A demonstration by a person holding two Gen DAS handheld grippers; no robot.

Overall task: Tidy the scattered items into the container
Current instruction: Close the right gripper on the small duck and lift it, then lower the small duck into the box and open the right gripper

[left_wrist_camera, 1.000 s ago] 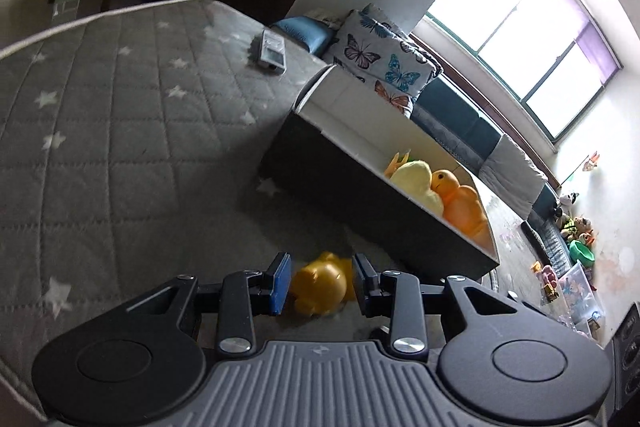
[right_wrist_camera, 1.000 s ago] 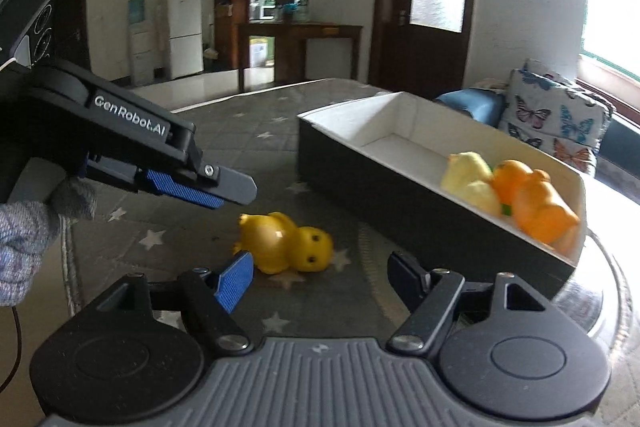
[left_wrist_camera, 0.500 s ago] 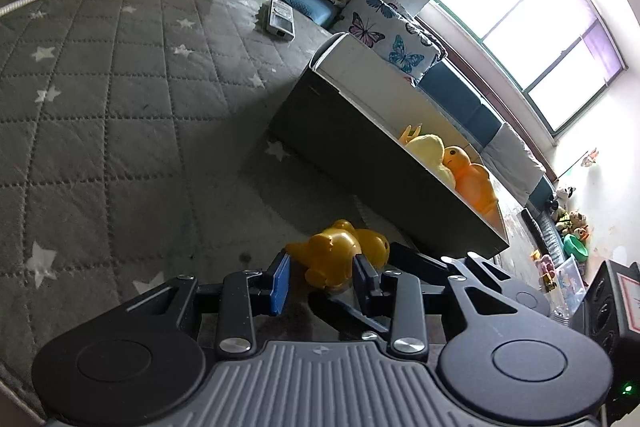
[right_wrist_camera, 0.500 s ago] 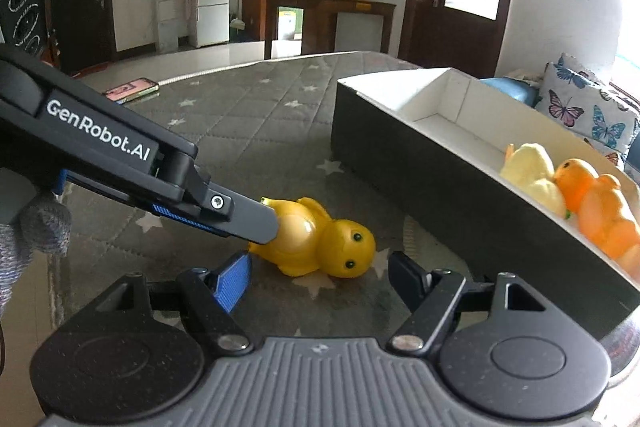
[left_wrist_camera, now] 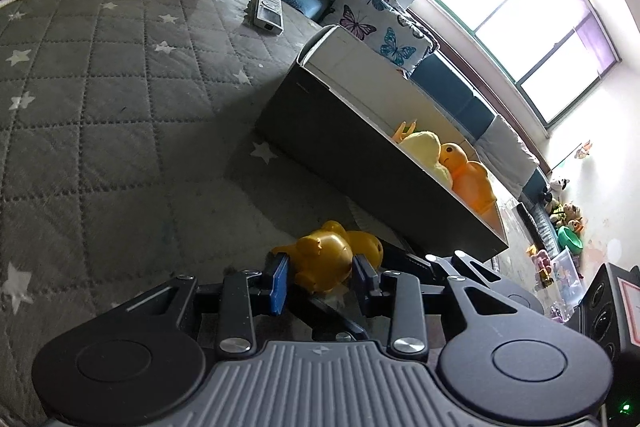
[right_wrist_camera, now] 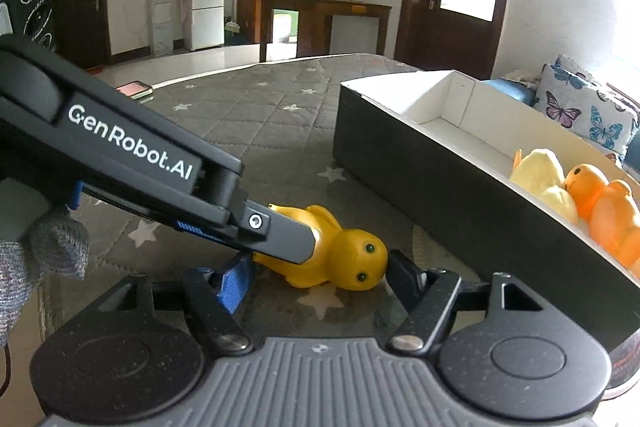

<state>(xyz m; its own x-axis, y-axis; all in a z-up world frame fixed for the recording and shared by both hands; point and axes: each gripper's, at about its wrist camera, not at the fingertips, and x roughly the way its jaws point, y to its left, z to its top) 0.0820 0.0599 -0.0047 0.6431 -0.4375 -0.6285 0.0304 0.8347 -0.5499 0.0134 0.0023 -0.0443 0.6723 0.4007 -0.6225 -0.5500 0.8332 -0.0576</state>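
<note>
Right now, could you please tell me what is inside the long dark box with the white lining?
Inside the long dark box lie a pale yellow plush toy and an orange rubber duck, touching, at one end. The other end shows bare white floor. The near wall hides the toys' lower parts.

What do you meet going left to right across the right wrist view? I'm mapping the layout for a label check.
Left gripper → yellow duck lying on the grey star mattress → dark box → pale yellow plush → orange duck, both inside the box.
</note>
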